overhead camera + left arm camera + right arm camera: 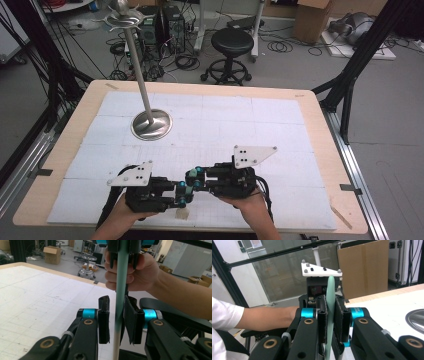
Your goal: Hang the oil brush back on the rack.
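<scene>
Two grippers meeting low over the table's near edge, sharing one slim teal strip (330,315). Right gripper (330,322) pinching it flat between padded jaws; left gripper (117,320) spread around it, pads just clear of either face. Best closing squarely on the flat faces, keeping the strip straight, not twisted. Smooth, thin, seemingly flexible plastic, fading pale at one end; matte white gridded mat (210,120) beneath.

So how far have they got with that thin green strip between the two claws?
Done: the green strip is off the table, clamped in the right gripper. In hand: the left gripper stands around the strip, its jaws slightly apart, seemingly not yet gripping. Left: probably a handover, perhaps toward the metal stand, which is untouched.
</scene>
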### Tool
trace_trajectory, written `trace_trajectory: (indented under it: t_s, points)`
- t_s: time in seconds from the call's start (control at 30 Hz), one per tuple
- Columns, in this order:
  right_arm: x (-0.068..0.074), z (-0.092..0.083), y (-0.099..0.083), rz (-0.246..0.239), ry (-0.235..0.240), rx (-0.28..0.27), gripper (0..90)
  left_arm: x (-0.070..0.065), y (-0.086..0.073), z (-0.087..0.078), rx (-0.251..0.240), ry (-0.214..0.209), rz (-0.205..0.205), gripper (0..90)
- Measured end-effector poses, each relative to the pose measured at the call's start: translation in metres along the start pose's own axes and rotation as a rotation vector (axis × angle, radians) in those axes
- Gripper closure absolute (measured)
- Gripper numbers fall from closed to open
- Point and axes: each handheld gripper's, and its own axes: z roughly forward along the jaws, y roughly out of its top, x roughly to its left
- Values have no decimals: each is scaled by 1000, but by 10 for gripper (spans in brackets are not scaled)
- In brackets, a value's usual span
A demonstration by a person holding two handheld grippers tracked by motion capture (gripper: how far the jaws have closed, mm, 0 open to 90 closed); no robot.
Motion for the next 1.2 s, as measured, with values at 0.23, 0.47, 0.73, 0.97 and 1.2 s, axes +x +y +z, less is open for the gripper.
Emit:
trace_trajectory:
  t_s: [0.23,0.47,0.73,0.97,1.2]
  points:
    - [-1,-1,-3,32,-60,-38,564,0,0,0,16,40,10,836]
    - [1,-18,-1,28,-214,-101,309,6,2,-5,14,115,2,837]
    - [13,-66,-14,-29,-497,-25,195,24,11,-21,-31,270,-46,838]
    - [17,-100,-36,-15,-636,33,184,46,40,-39,-56,415,-47,838]
    - [15,-113,-47,-6,-680,33,183,61,69,-50,-80,474,-27,838]
